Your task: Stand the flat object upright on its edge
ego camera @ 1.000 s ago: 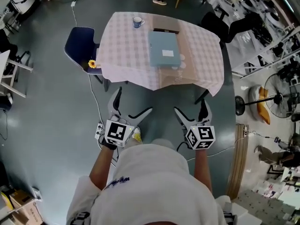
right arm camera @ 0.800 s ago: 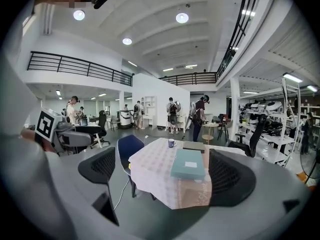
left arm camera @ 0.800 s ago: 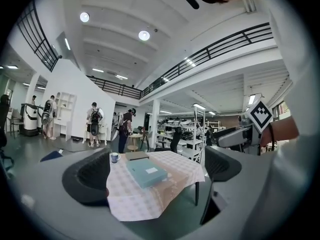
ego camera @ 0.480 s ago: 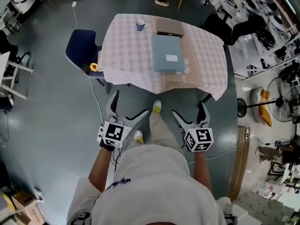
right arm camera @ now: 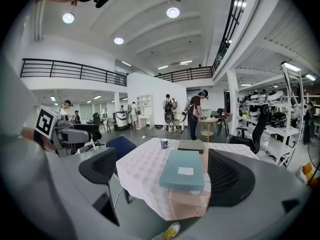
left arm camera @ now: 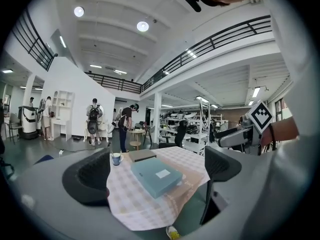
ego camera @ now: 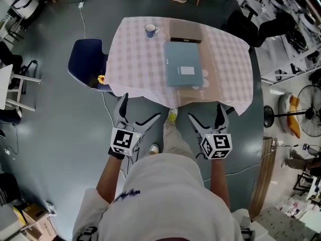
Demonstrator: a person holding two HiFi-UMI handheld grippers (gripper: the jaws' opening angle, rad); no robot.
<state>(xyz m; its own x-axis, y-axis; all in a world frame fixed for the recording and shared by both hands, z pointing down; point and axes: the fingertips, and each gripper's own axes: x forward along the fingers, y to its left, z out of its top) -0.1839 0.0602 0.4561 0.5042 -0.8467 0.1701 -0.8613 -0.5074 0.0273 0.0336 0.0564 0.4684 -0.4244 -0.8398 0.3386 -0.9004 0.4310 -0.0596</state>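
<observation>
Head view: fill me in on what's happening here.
A person stands just short of the table, holding the left tool and the right tool out in front, both open and empty. The flat teal box lies flat and untouched on the table, with a mug and a brown box beyond it. Nothing has been stood on edge yet.

- The left tongs (ego camera: 141,107) and right tongs (ego camera: 205,111) hang over open floor short of the worktop (ego camera: 135,59), jaws apart with nothing between them.
- The person's own leg and yellow shoe (ego camera: 172,115) stand between the two tongs, at the worktop's near edge.
- The worktop's left half is bare cloth, with only a mug (ego camera: 150,30) near the far edge.
- The teal flat box (ego camera: 184,70) has bare cloth along both long sides; a brown box (ego camera: 185,32) sits just behind its far end.
- A blue chair (ego camera: 88,59) crowds the worktop's left side.
</observation>
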